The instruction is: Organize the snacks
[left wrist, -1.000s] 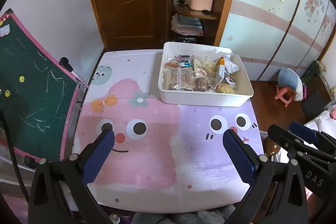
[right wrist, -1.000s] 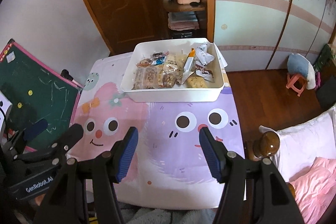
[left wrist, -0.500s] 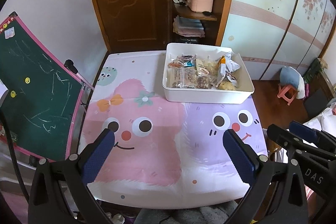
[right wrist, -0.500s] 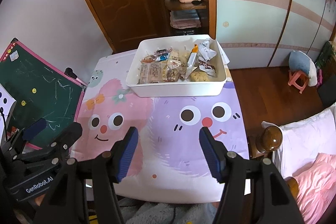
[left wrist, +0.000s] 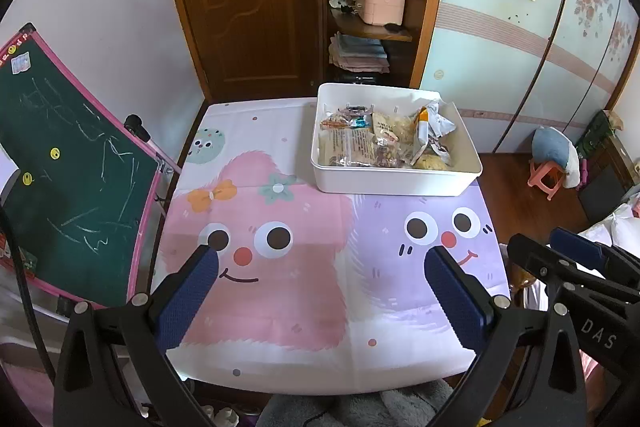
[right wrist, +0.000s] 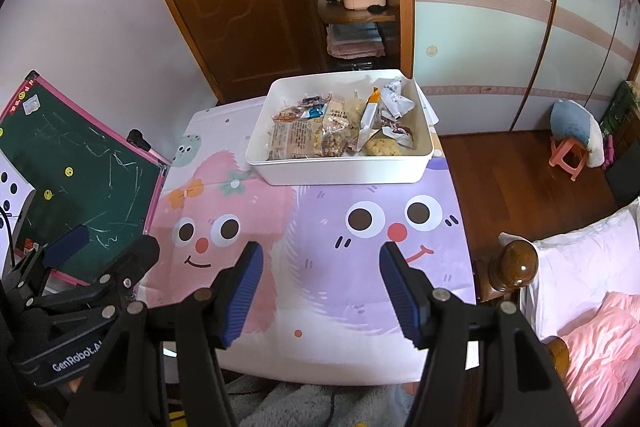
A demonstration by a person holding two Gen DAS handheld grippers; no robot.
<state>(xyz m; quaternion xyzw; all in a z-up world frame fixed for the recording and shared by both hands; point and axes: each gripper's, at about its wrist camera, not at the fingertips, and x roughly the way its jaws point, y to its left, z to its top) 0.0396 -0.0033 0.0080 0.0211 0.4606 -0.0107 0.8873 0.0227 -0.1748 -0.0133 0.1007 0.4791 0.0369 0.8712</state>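
Observation:
A white plastic bin (left wrist: 394, 183) stands at the far right of the table and also shows in the right wrist view (right wrist: 344, 173). It holds several wrapped snacks (left wrist: 360, 147), among them clear-bag pastries (right wrist: 298, 141) and a round cookie (right wrist: 384, 147). My left gripper (left wrist: 320, 291) is open and empty above the table's near edge. My right gripper (right wrist: 322, 285) is open and empty, beside the left one, also near the front edge. Both are well short of the bin.
The table wears a pink and purple cartoon cloth (left wrist: 280, 239). A green chalkboard (left wrist: 68, 171) leans at the left. A wooden bedpost (right wrist: 518, 265) and pink bedding (right wrist: 592, 339) are at the right. A door and corner shelf (left wrist: 372, 7) stand behind.
Both grippers have drawn back and up from the table, so the bin looks smaller and farther. Their jaws stay open and empty.

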